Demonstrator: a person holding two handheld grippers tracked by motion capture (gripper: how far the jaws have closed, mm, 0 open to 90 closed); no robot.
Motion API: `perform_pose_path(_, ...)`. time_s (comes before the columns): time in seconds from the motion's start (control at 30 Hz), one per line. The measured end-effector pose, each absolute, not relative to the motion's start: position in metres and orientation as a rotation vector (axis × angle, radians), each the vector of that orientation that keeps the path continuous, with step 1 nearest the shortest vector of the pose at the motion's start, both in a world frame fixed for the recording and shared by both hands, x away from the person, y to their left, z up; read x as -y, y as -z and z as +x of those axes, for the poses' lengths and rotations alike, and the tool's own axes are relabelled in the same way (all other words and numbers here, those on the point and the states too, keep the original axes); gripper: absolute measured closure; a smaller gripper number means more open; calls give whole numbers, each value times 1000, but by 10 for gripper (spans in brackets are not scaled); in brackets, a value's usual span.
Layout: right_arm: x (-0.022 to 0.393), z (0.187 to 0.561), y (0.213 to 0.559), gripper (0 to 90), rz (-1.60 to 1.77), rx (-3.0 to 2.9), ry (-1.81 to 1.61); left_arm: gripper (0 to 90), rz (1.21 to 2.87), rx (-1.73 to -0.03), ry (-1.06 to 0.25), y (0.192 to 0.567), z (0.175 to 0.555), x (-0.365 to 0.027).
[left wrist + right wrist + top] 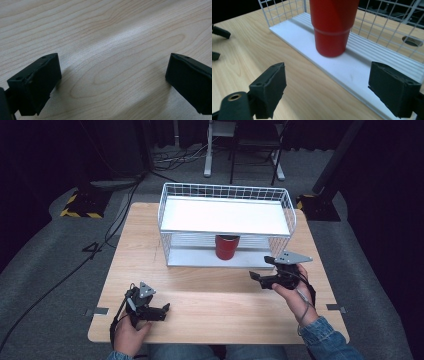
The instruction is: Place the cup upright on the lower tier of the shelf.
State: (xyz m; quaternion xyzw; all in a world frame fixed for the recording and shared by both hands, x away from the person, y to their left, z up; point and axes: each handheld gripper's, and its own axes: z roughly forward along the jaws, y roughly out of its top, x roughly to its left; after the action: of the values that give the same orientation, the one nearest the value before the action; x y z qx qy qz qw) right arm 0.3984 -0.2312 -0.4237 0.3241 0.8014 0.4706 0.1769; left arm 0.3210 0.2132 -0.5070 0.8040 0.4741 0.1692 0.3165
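Light wooden table (210, 295) bearing a white wire two-tier shelf rack (226, 222). A red plastic tumbler (227, 247) stands upright on the rack's lower shelf, under its top shelf. The right gripper (265, 270), jaws wide and empty, sits just before the rack; the left gripper (162, 311), also wide and empty, lies well clear of it, near the table's front edge.

A lab — black curtains (60, 150), floor cables (115, 220), hazard tape (75, 206).

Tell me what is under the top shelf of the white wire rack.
A red cup stands upright on the lower shelf of the rack. The top shelf covers the cup's rim, so whether it holds anything cannot be seen.
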Motion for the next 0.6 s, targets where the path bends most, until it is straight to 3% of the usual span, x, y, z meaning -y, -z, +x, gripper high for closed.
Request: perform_pose_path(0.6, 291, 365, 445, 156, 1026, -2332, -1254, 4, 2120, -1241, -443, 507, 322, -213)
